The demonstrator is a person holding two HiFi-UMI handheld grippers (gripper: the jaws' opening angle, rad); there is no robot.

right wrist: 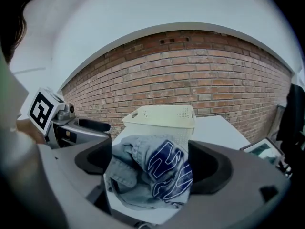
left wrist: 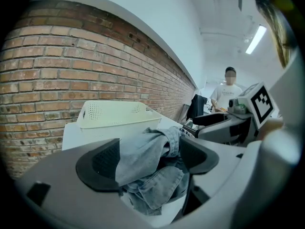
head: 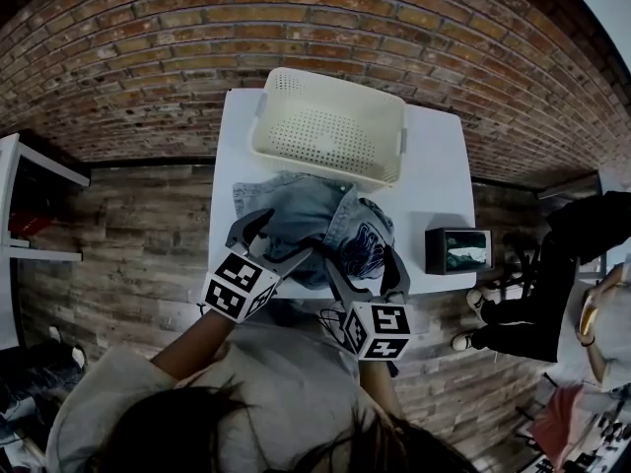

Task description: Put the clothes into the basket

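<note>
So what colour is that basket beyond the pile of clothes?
The basket is cream-white, its walls and floor dotted with small holes; the head view shows it best.

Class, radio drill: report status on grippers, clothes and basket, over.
Left gripper open, right gripper open, clothes between both sets of jaws. Clothes heaped on table, just short of basket. Basket empty, nothing blocking it.

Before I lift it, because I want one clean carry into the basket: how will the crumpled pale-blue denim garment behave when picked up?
The crumpled pale-blue denim garment will likely be floppy: it lies in soft, loose folds on the white table. Ends would probably dangle, as the heap spreads wide. It seems unlikely to slip: the cloth looks thick and matte.
</note>
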